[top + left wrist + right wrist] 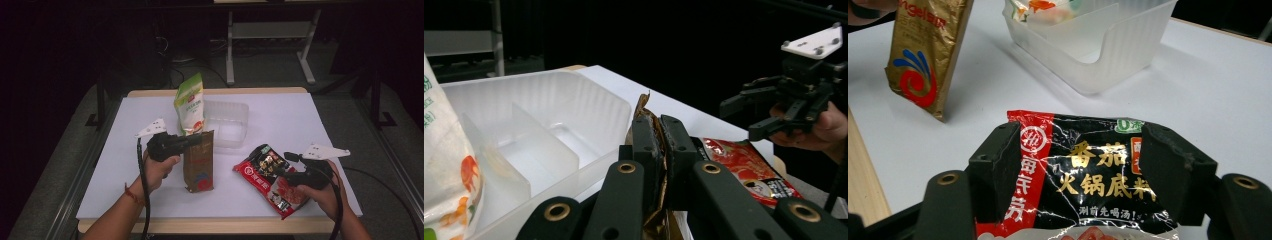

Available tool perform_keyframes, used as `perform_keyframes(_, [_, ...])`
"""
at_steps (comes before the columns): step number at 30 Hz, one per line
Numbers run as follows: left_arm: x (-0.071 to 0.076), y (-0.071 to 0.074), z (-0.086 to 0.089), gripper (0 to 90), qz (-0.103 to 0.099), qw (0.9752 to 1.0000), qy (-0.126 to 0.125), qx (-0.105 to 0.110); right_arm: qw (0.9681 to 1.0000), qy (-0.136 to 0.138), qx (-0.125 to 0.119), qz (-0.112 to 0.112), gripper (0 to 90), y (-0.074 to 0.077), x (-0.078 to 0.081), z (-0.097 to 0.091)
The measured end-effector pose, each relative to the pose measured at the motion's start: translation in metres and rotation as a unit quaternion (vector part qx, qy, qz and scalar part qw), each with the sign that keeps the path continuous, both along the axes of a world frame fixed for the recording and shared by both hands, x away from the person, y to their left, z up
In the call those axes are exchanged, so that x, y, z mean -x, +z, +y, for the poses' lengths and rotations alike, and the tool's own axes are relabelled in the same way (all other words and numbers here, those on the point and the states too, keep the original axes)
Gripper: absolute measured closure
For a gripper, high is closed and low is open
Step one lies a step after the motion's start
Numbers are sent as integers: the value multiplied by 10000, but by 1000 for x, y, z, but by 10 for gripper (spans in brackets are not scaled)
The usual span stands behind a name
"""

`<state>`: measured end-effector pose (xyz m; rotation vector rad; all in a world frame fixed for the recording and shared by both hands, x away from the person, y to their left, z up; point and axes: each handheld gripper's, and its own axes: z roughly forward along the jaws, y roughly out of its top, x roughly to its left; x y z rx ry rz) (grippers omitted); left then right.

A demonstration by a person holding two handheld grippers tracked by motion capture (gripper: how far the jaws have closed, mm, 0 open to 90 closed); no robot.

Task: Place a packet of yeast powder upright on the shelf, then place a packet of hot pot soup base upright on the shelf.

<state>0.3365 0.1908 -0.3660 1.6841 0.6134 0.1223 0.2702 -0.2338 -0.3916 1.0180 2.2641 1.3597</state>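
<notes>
At about five o'clock on the white table (280, 110), the right gripper (291, 158) hovers over a red and black hotpot-base packet (270, 180) that lies flat near the front edge. In the right gripper view its jaws stand spread, one on each side of the packet's top edge (1088, 165); whether the pads actually press the packet I cannot tell.

At about seven o'clock, the left gripper (192, 142) has its jaws pressed together on the top edge of a gold-brown pouch (198, 162), which hangs upright with its bottom at or just above the table. The left gripper view shows the crumpled foil edge (644, 112) pinched between the two black pads.

Farther back, near the centre toward twelve o'clock, sits a clear plastic tray (235, 112) with inner dividers. A green and white snack bag (190, 102) stands tilted at the tray's left end, just behind the pouch.
</notes>
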Motion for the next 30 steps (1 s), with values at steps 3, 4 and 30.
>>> perform_keyframes(3, [0, 3, 2, 861, -48, 10000, 29, 39, 10000, -31, 62, -29, 321, 0, 0, 0])
perform_keyframes(4, [1, 3, 3, 862, -46, 9999, 52, 94, 9999, -35, 86, -46, 320, -1, 0, 0])
perform_keyframes(30, [-2, 36, 12, 862, -421, 9955, 649, 556, 9994, -296, 76, -160, 317, 0, 1, -12])
